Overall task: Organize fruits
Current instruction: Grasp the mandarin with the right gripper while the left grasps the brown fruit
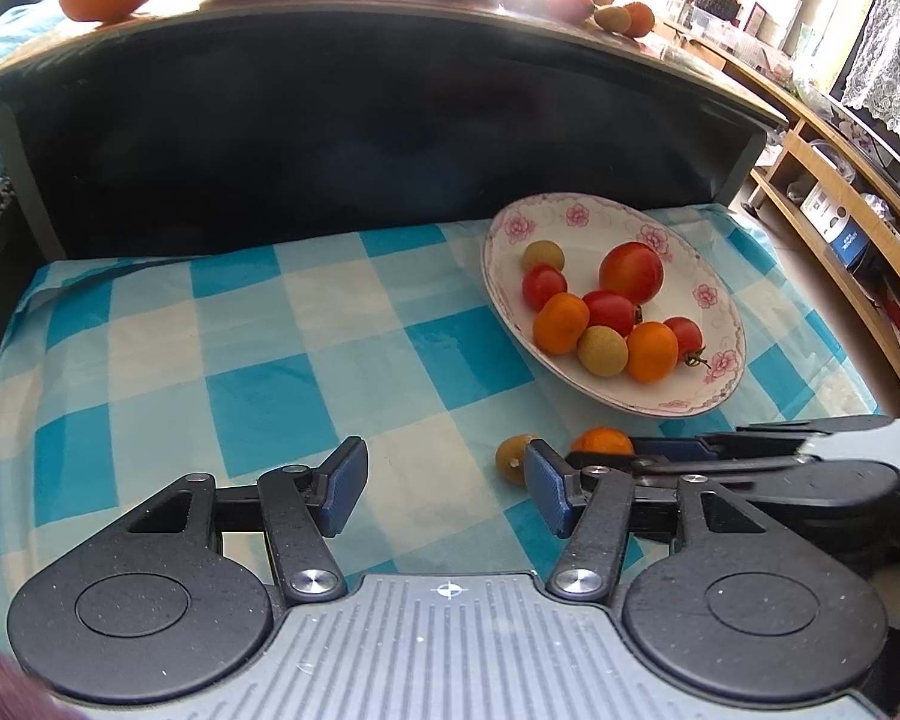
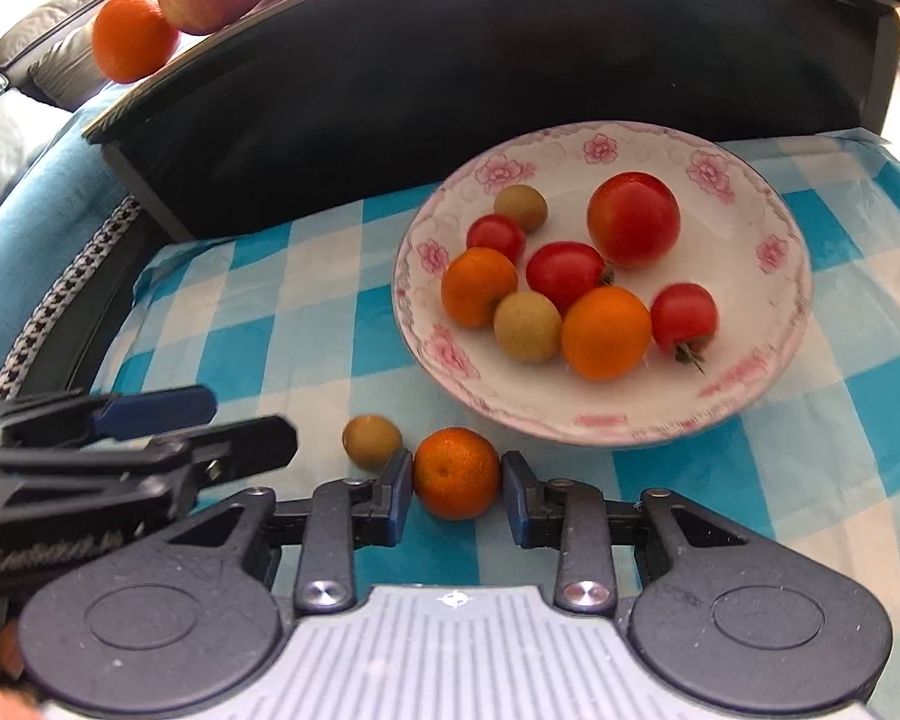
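Mandarin (image 2: 456, 473) sits between right claw (image 2: 457, 498) pads, plate (image 2: 606, 426) rim near.

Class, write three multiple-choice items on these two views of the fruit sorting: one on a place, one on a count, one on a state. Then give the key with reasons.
1. Where does the small orange nearest the right gripper lie?
A. on the plate
B. on the cloth, between the gripper's fingers
C. on the dark shelf

2. How many fruits lie on the plate?
A. five
B. eight
C. eleven

3. How does the left gripper stand?
A. open and empty
B. shut on a tomato
C. shut on the plate's rim

Key:
1 B: the orange sits on the checked cloth in front of the plate, flanked by both pads.
2 B: four red, two orange and two brownish fruits show.
3 A: its fingers stand wide apart over bare cloth.
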Demonstrator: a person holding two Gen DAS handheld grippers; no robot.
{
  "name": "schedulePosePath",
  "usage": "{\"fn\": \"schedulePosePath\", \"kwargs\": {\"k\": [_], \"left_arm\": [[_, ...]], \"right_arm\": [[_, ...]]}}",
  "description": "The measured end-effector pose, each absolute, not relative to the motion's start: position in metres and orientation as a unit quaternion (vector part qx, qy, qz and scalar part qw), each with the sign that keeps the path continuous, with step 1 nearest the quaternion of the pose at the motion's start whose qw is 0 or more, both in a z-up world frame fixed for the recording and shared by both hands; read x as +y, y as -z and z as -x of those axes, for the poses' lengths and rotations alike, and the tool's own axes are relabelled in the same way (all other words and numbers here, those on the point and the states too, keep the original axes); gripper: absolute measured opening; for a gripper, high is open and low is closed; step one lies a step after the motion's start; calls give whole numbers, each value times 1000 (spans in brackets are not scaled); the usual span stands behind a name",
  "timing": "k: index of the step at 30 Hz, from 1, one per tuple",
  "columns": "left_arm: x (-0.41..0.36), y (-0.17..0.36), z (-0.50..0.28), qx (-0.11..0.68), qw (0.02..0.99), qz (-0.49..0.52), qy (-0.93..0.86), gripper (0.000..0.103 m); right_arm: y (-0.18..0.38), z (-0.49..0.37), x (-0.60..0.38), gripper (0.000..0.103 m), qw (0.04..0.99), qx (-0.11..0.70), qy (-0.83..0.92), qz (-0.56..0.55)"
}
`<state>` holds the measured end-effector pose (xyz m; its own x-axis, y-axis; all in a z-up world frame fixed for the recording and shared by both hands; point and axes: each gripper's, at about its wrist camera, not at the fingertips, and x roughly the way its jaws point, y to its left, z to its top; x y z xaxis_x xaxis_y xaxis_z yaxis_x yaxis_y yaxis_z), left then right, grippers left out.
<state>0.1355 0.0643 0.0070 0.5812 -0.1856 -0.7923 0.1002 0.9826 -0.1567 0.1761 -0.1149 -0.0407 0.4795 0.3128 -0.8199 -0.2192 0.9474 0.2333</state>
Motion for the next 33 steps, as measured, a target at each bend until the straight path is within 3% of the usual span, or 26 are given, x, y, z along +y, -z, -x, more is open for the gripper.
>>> {"fn": "schedulePosePath", "kwargs": {"k": [8,15,21,33], "left_arm": [[37,4,-145,457,883,20,104,63],[14,20,-156,471,876,-6,107,51],[10,20,-154,471,876,-12,105,33],[-2,13,-97,488,859,-28,148,33]], "right_arm": [[26,-131,-145,35,854,497,-155,1],[19,-109,-176,35,855,502,-128,-13],[27,-107,-189,35,854,506,-116,-24],[27,-75,-184,35,861,496,-112,-14]]}}
